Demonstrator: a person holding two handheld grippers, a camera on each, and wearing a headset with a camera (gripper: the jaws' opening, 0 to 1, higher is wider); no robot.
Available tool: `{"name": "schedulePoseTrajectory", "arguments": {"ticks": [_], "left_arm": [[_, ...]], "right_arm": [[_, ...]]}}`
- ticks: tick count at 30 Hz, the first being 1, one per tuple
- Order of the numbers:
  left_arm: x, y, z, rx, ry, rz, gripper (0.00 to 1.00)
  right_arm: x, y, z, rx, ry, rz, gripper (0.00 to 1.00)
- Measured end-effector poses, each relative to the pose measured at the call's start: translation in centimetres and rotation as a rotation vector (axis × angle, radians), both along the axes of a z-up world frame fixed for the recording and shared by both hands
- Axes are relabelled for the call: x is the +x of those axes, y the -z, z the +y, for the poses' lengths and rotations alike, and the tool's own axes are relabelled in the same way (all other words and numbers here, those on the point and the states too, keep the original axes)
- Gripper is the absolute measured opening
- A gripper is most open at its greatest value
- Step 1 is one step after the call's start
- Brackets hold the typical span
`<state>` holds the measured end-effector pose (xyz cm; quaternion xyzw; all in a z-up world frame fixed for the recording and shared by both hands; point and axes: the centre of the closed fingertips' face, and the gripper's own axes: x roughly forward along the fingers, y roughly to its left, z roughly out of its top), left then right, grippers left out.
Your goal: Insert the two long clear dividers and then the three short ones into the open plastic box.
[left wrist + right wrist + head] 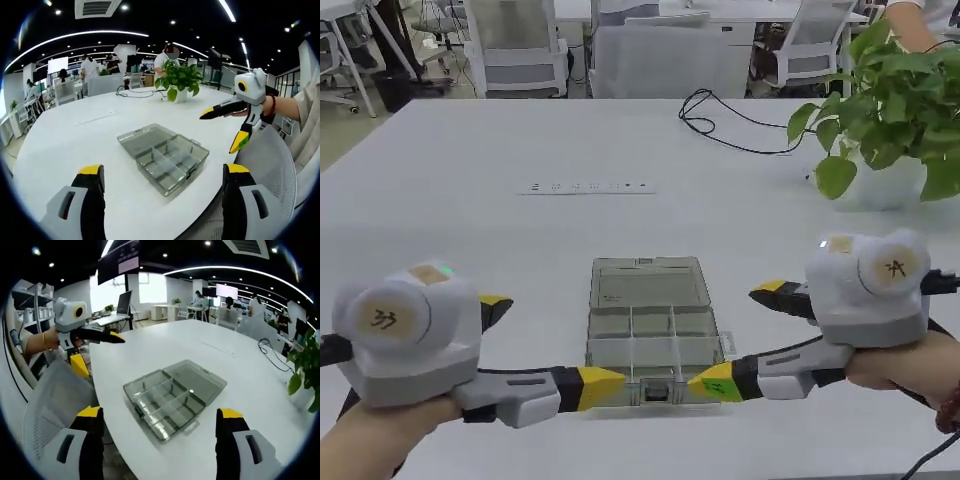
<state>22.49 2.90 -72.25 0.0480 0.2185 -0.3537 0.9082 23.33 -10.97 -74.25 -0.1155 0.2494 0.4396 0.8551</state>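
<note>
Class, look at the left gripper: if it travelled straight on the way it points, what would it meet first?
Probably the open box, lying on the table straight ahead between the left gripper's jaws; height is unclear, so it might pass over.

- Too small to read: marks on flat white strip (585,187) on white desk (440,200).
- Cut off at right edge: leafy green potted plant (895,110).
- Partly hidden behind tips of left claw (550,345) and right claw (735,338): front edge of clear grey plastic box (645,283).
</note>
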Motion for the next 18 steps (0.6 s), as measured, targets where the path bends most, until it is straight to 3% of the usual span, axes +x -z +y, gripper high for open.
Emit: {"name": "schedulePoseTrajectory", "arguments": {"ticks": [3, 8, 10, 13, 18], "left_arm": [[0.0, 0.2, 0.0, 0.022, 0.007, -0.002, 1.0], [0.0, 0.3, -0.3, 0.019, 0.004, -0.001, 1.0], [0.0, 0.6, -0.4, 0.041, 0.01, 0.006, 1.0], [0.2, 0.6, -0.5, 0.071, 0.02, -0.01, 1.0], [0.7, 0.3, -0.6, 0.062, 0.02, -0.014, 1.0]], "right_arm": [[0.1, 0.1, 0.1, -0.002, 0.009, -0.008, 0.97], [0.2, 0.3, 0.6, 0.014, 0.01, -0.007, 1.0], [0.2, 0.4, 0.9, 0.021, 0.009, -0.006, 1.0], [0.1, 0.6, 1.2, 0.025, 0.006, 0.005, 1.0], [0.3, 0.8, 1.3, 0.023, 0.01, 0.012, 1.0]]}}
